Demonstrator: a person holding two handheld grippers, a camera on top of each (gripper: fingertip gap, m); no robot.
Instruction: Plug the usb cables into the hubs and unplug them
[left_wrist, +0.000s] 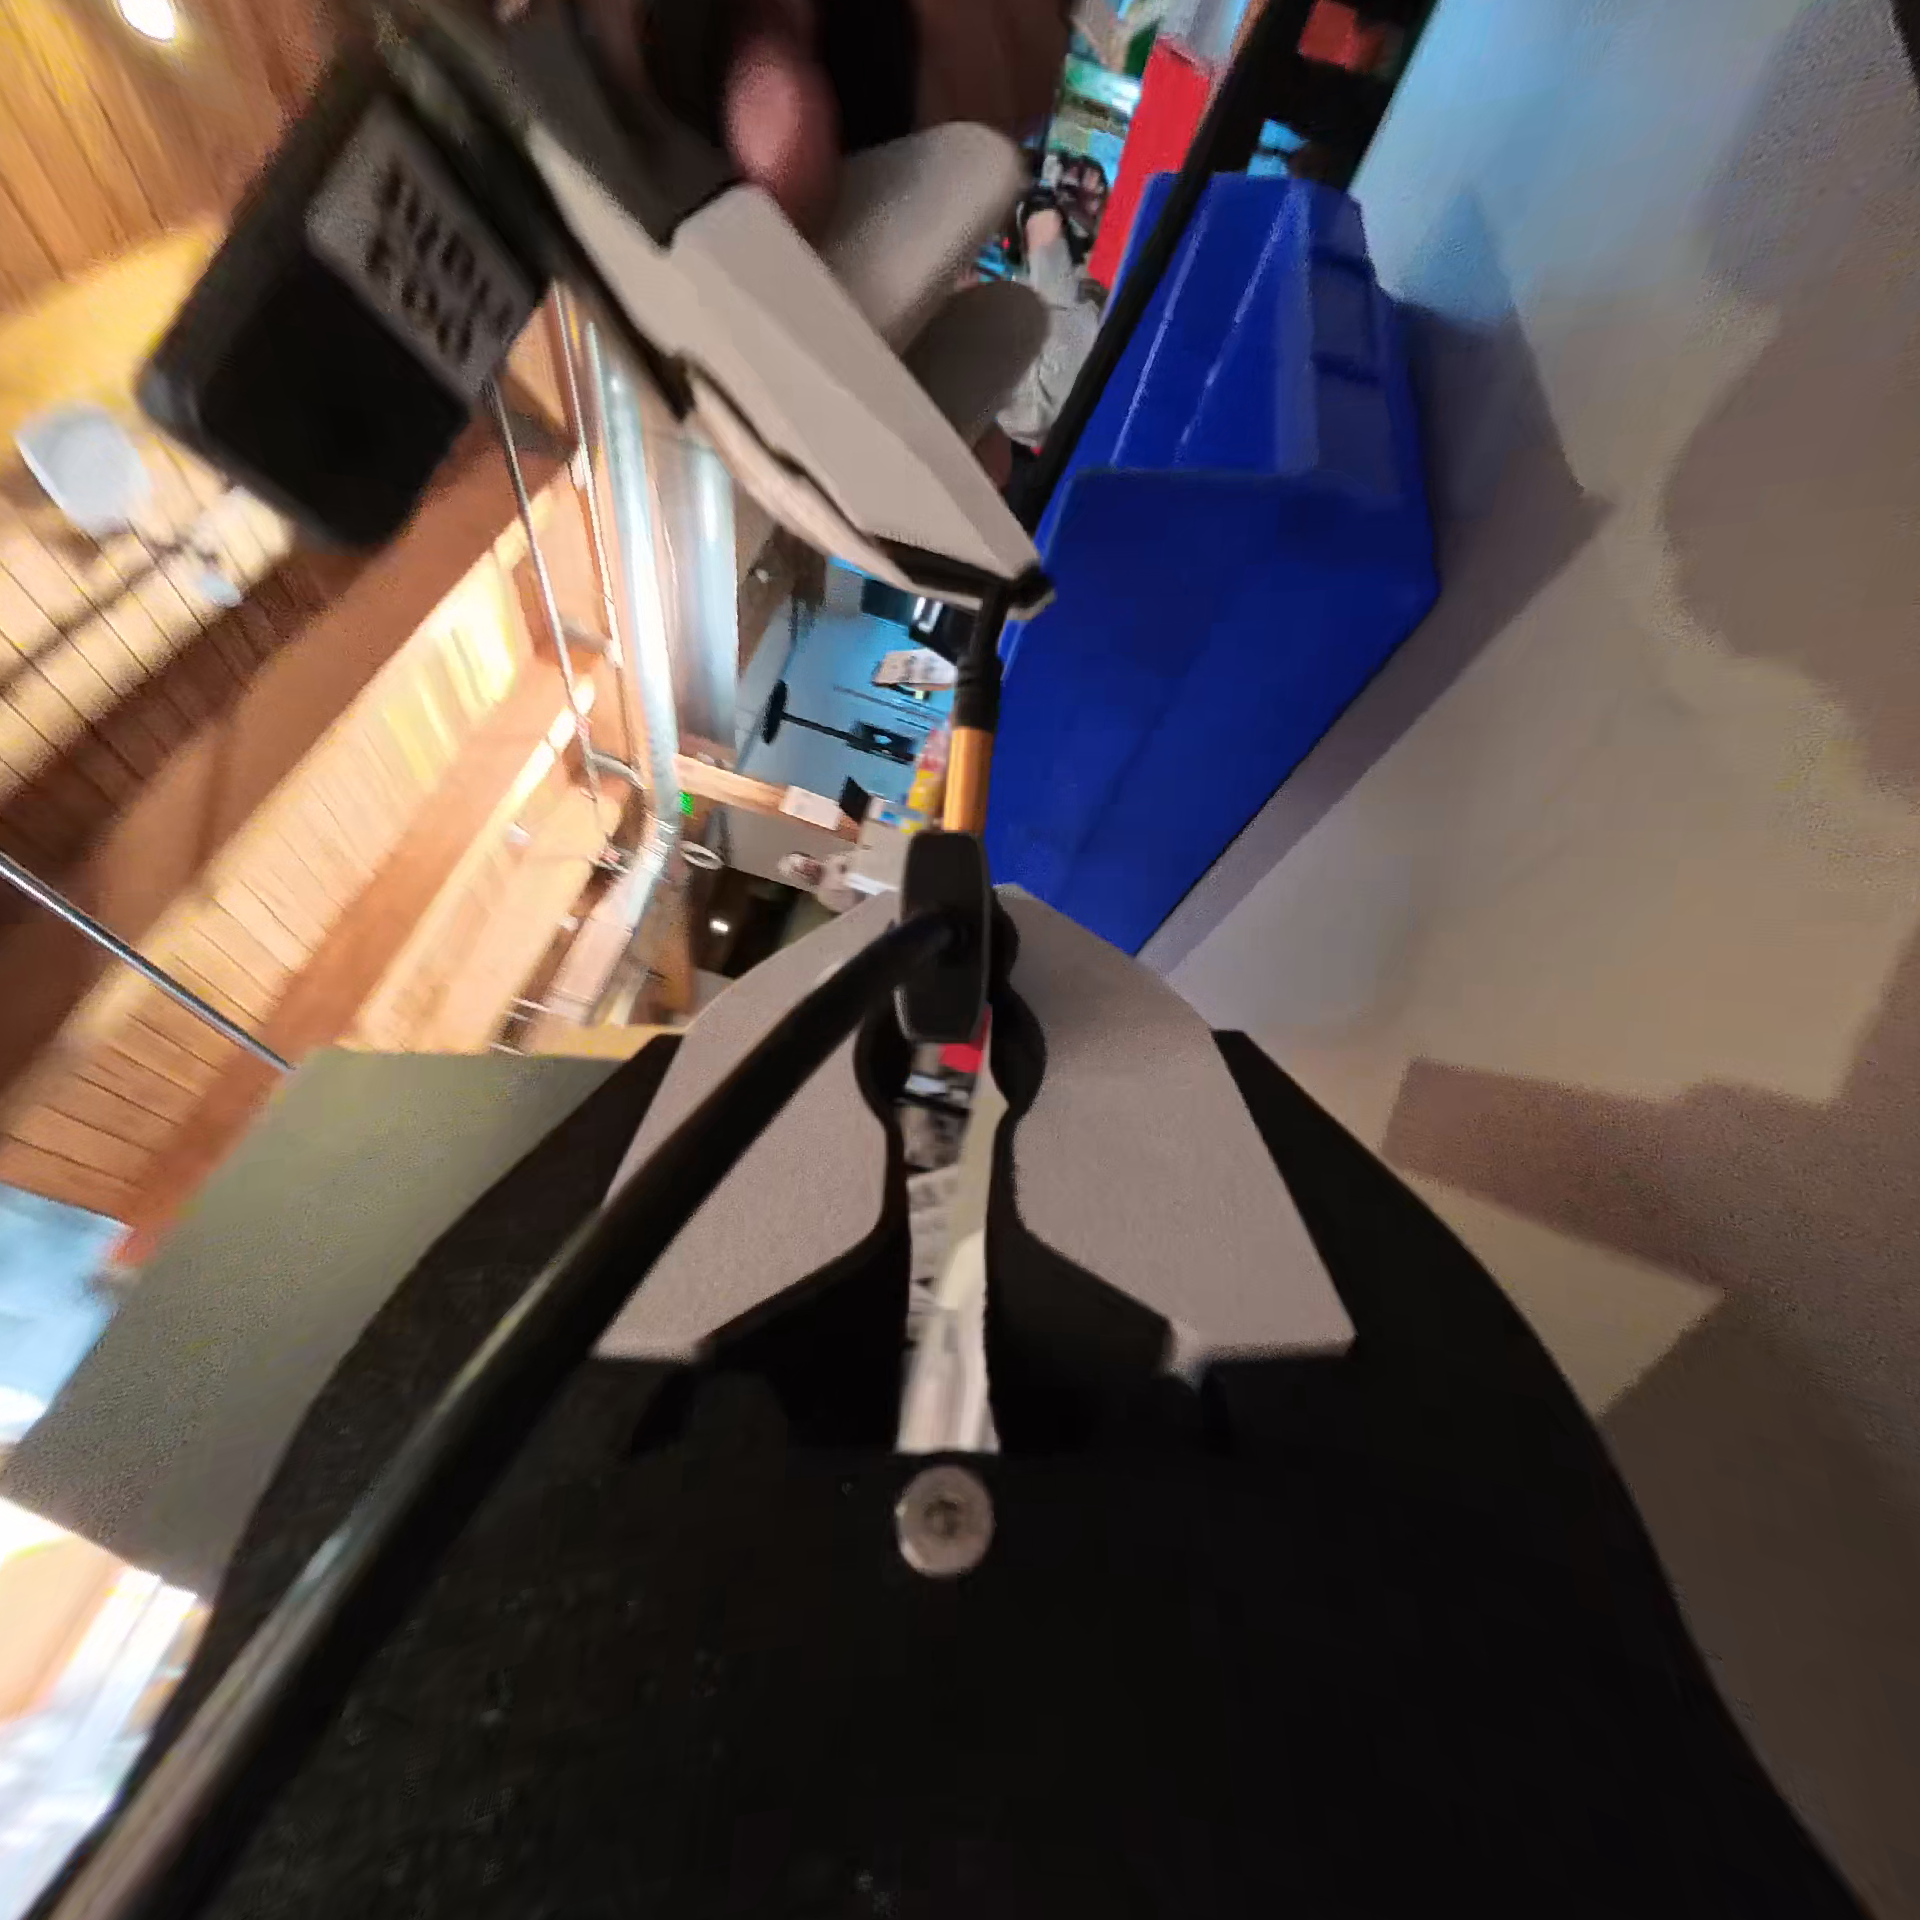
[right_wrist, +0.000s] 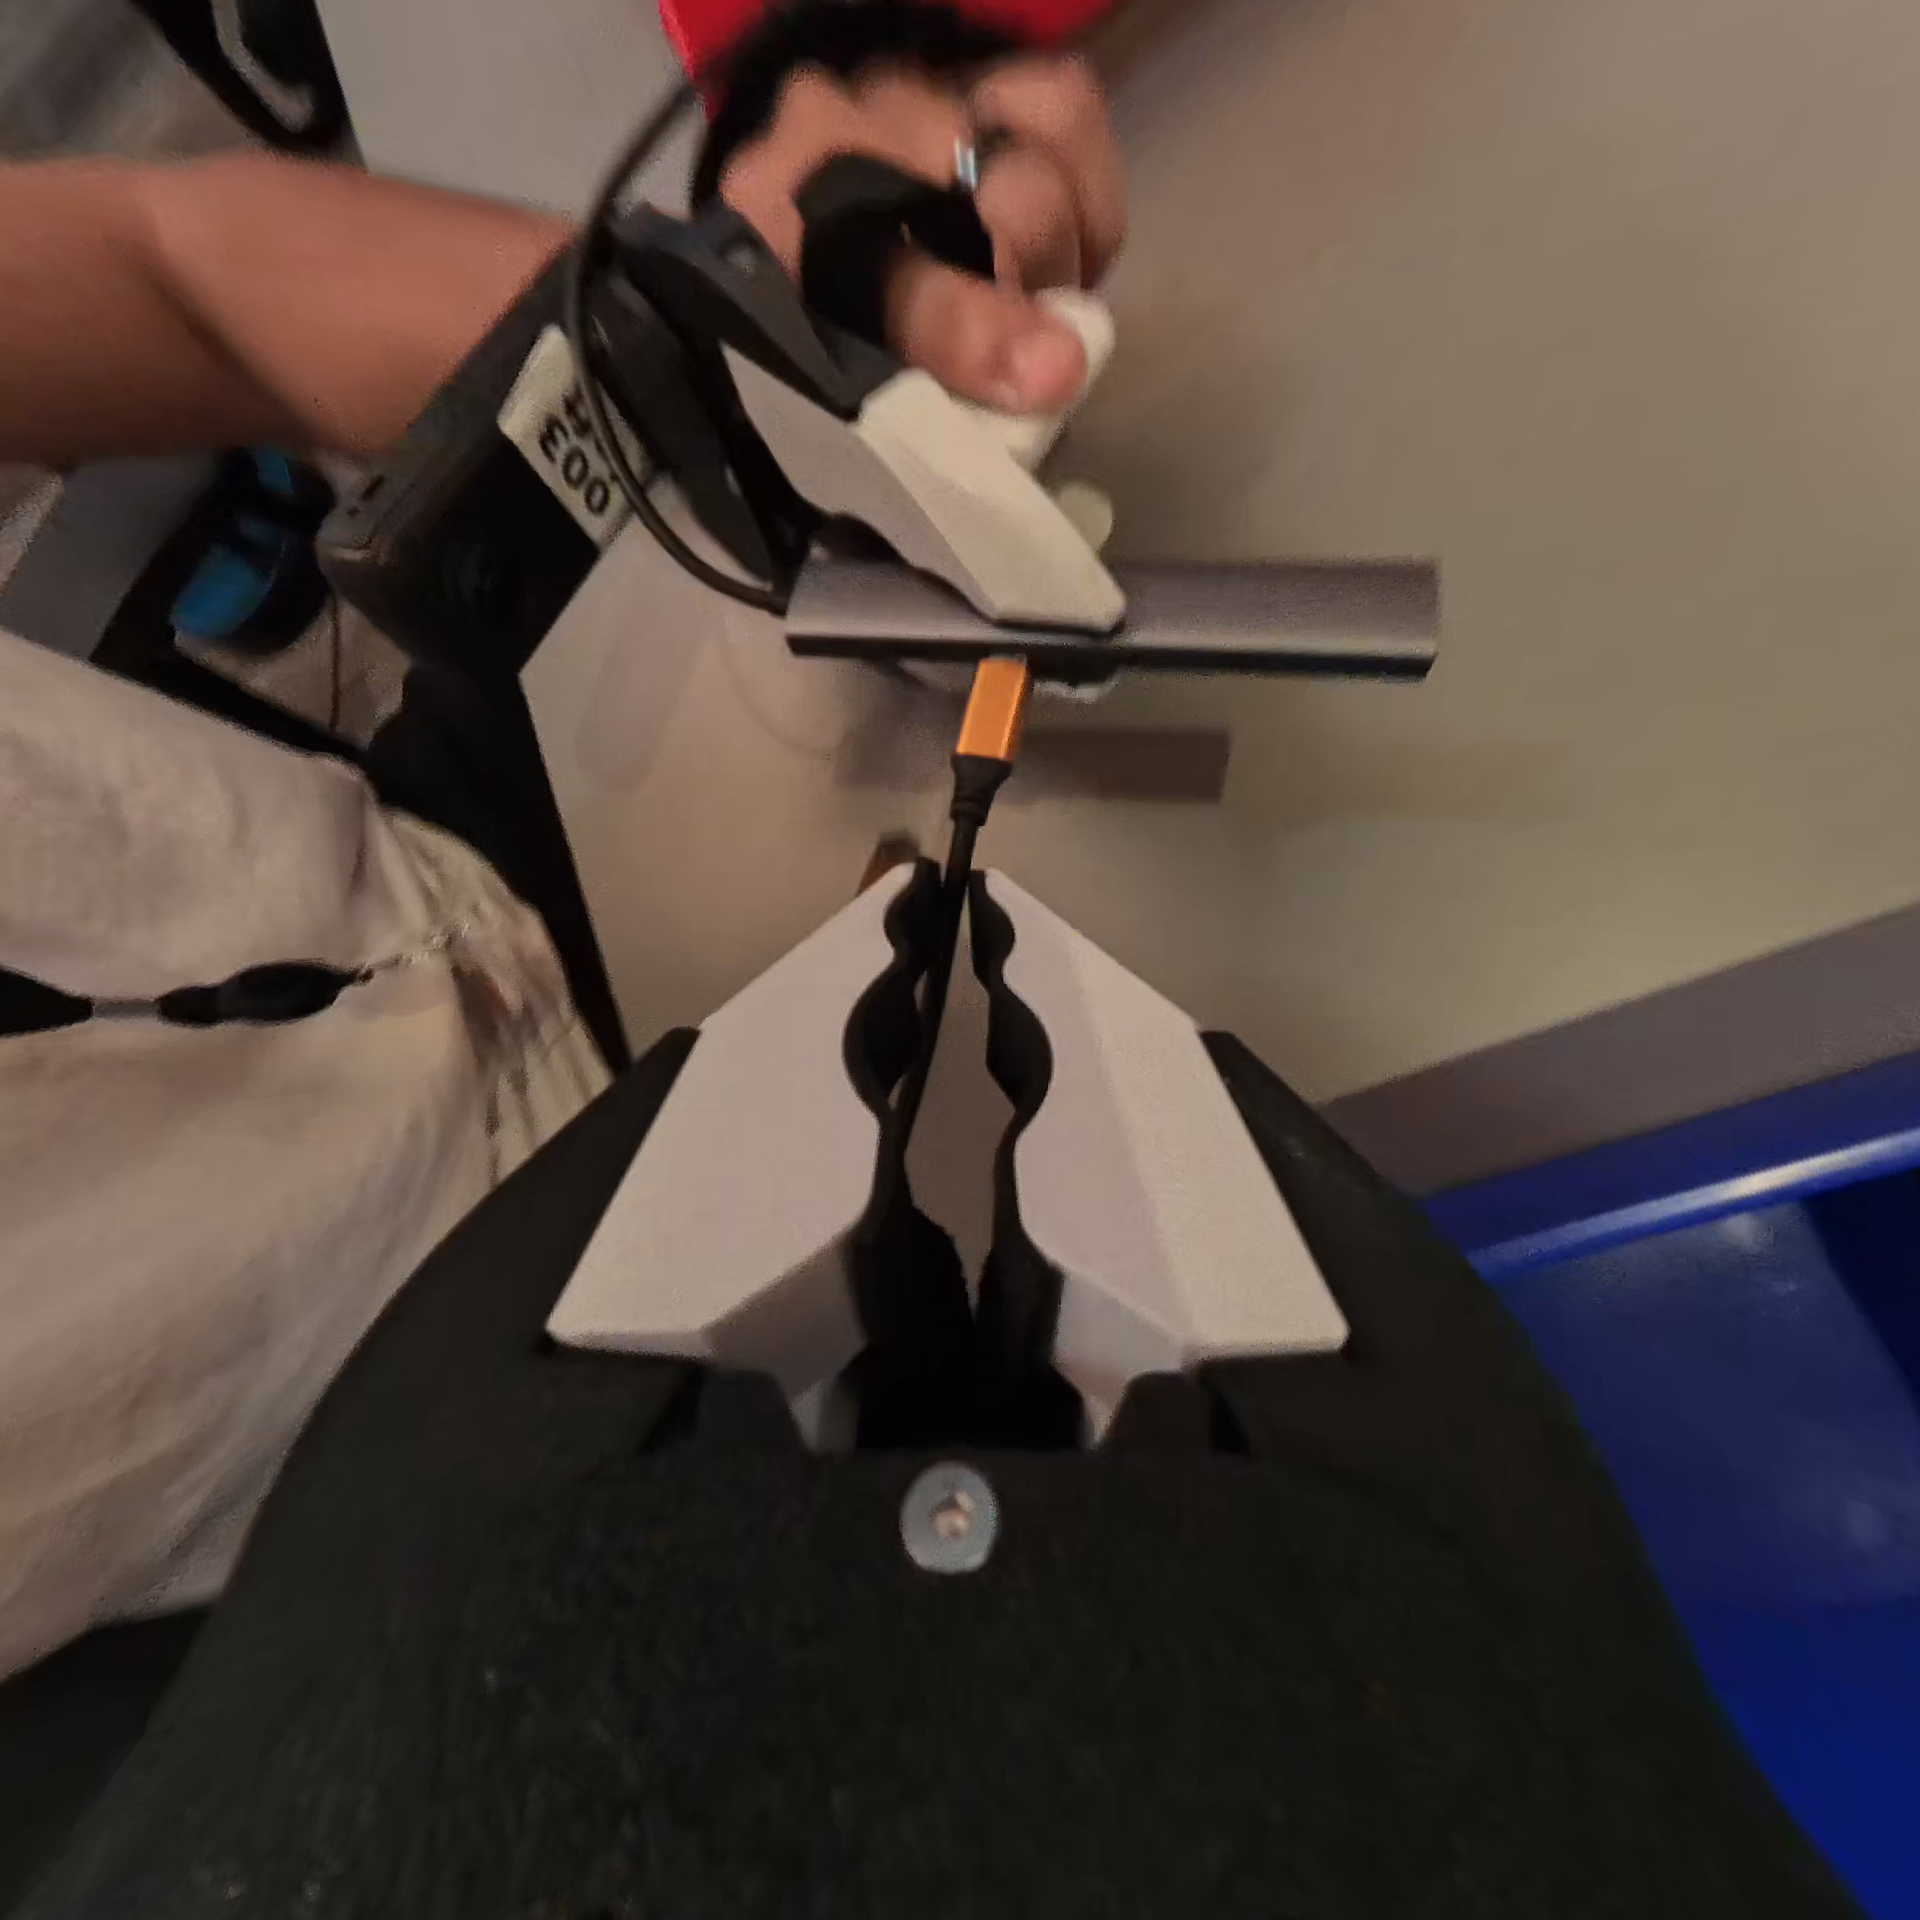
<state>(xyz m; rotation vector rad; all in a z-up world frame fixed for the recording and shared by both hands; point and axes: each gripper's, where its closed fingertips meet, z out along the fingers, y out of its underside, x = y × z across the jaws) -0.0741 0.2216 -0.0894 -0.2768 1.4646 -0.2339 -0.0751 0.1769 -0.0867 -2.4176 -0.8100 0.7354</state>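
Right gripper (right_wrist: 943, 883) was pinched on the thin black cable (right_wrist: 961, 831) just behind its orange plug (right_wrist: 994, 701), seated in the grey hub (right_wrist: 1278, 613) that the left gripper (right_wrist: 1049, 613) clamped flat, apparently bracing it, above the table (right_wrist: 1455, 416).

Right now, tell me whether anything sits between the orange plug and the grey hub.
Nothing visible does. The orange plug has its tip at the long edge of the grey hub. The right gripper pinches the black cable just behind the plug; the left gripper clamps the hub.
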